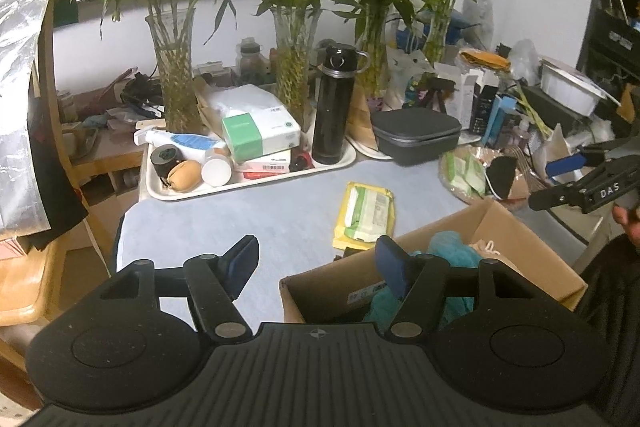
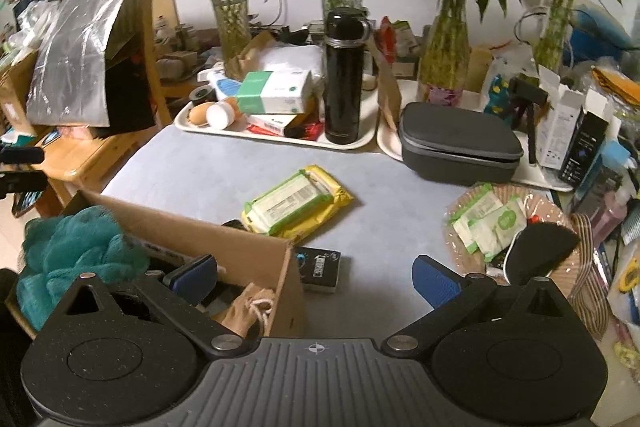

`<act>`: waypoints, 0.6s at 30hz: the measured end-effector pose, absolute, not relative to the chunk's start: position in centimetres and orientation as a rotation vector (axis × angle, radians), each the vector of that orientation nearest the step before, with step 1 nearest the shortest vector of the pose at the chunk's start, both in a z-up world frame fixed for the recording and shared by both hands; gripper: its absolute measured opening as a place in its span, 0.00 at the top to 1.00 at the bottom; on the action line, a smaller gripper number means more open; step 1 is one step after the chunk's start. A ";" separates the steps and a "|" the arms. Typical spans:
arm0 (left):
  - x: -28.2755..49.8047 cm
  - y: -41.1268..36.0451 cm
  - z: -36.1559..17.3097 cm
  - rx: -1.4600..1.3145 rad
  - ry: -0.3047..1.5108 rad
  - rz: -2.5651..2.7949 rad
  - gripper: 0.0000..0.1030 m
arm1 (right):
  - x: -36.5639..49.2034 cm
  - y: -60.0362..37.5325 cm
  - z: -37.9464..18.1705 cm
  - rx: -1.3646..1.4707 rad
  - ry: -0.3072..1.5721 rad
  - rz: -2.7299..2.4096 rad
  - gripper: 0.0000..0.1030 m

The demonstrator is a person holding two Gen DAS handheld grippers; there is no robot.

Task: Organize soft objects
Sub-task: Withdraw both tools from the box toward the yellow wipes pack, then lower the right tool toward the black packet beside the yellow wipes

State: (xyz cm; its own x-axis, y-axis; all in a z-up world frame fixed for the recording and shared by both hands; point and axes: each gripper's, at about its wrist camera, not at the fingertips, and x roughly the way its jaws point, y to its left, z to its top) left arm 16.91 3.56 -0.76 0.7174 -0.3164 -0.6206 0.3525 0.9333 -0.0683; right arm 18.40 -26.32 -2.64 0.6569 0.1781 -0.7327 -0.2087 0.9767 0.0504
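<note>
Yellow wipes pack (image 2: pixel 297 205) flat on bench (image 2: pixel 208 171), long axis diagonal toward tray (image 2: pixel 280 139); both grippers' jaws spread, empty.

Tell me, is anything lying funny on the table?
The yellow wipes pack lies crooked, alone on the table, not in the cardboard box with the teal towel. A small black box sits against its corner.

Both the left gripper (image 1: pixel 316 259) and the right gripper (image 2: pixel 316 277) tilt downward, jaws apart, holding nothing.
</note>
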 end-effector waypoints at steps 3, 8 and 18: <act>17.3 3.8 -1.1 0.041 0.672 -0.368 0.38 | 18.7 -26.5 -3.0 -0.031 0.816 0.210 0.00; 17.9 4.0 -1.5 0.019 0.663 -0.365 0.38 | 19.0 -26.6 -3.5 -0.029 0.788 0.202 0.00; 19.5 4.4 -2.2 -0.003 0.646 -0.354 0.38 | 21.0 -27.5 -4.9 0.048 0.774 0.201 0.00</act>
